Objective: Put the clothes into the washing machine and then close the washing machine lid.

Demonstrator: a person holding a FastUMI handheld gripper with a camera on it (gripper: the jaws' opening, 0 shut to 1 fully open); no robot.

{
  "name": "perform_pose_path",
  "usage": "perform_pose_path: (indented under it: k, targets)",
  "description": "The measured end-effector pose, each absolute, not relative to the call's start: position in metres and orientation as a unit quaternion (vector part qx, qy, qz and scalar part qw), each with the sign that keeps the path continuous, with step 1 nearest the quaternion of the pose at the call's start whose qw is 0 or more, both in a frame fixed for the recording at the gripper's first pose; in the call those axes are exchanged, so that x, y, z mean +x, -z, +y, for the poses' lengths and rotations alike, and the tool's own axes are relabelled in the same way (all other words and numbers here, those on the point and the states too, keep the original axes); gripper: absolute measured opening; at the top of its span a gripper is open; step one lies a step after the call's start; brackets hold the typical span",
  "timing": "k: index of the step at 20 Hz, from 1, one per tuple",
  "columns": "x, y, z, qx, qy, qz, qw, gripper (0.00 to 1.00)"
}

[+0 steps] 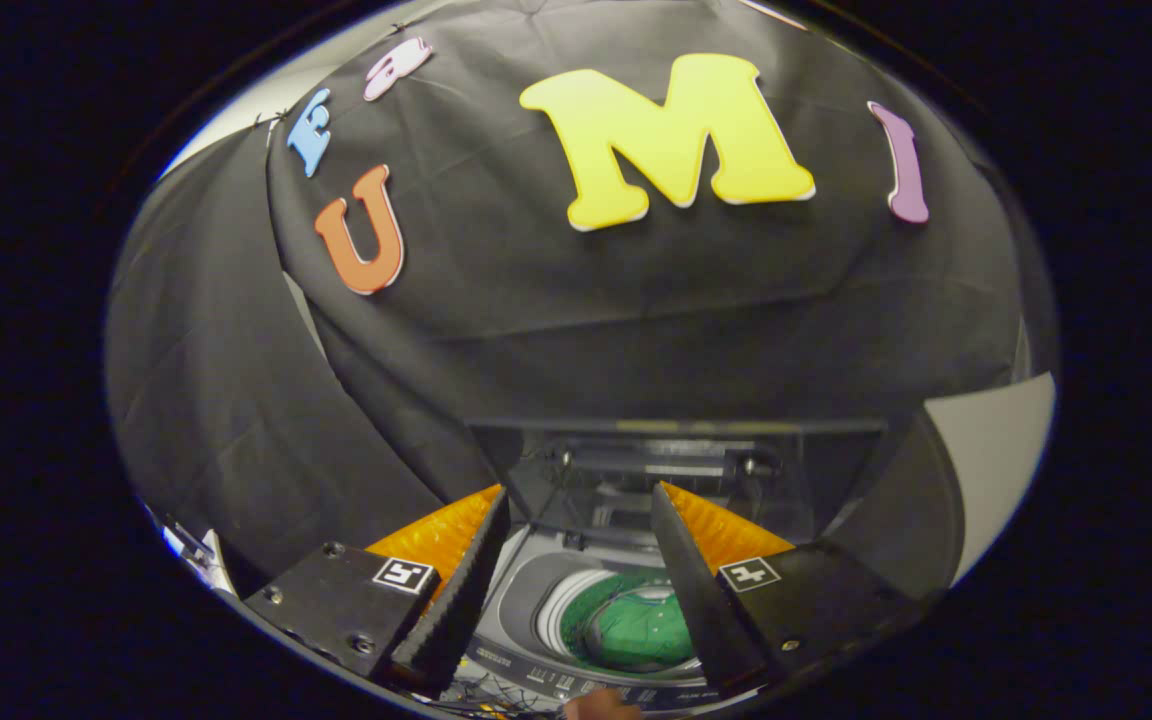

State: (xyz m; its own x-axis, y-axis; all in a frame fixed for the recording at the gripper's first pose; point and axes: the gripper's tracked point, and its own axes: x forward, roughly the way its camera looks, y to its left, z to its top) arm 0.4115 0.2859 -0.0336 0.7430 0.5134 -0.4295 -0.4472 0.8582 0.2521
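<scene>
The gripper point(576, 560) is nearest the camera: its two fingers point(456, 600) rise from two dark housings, each housing carrying a small square printed marker, and the fingers stand well apart with nothing held between them. The inner faces are ribbed; the outer faces show a textured panel. Between the fingers and below them sits the washing machine point(526, 590), a top-loading unit with a grey top deck and a round drum opening. A green garment point(641, 625) lies inside the drum, bunched low against the drum wall, slightly to the right of the midline and partly hidden by the right finger. The control panel point(576, 685) runs along the near edge of the machine, with a row of small markings too small to make out. A fingertip point(601, 706) of a person shows at the near edge of this panel, just in front of it. The washing machine lid point(676, 470) stands raised at the far side of the opening, a transparent panel in a dark frame, with hinge hardware visible through it. Beyond the lid hangs the booth wall point(636, 330), a black cloth with folds and creases. A pale surface point(996, 460) shows at the far right past the cloth
</scene>
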Motion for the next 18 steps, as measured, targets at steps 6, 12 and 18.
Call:
perform_pose_path:
  k: [6, 12, 18]
  targets:
    - [0.484, 0.021, 0.294, 0.049, -0.207, 0.259, 0.942, 0.90]
    - [0.522, 0.059, 0.307, 0.065, -0.166, 0.294, 0.939, 0.90]
    - [0.537, 0.087, 0.311, 0.062, -0.146, 0.314, 0.936, 0.89]
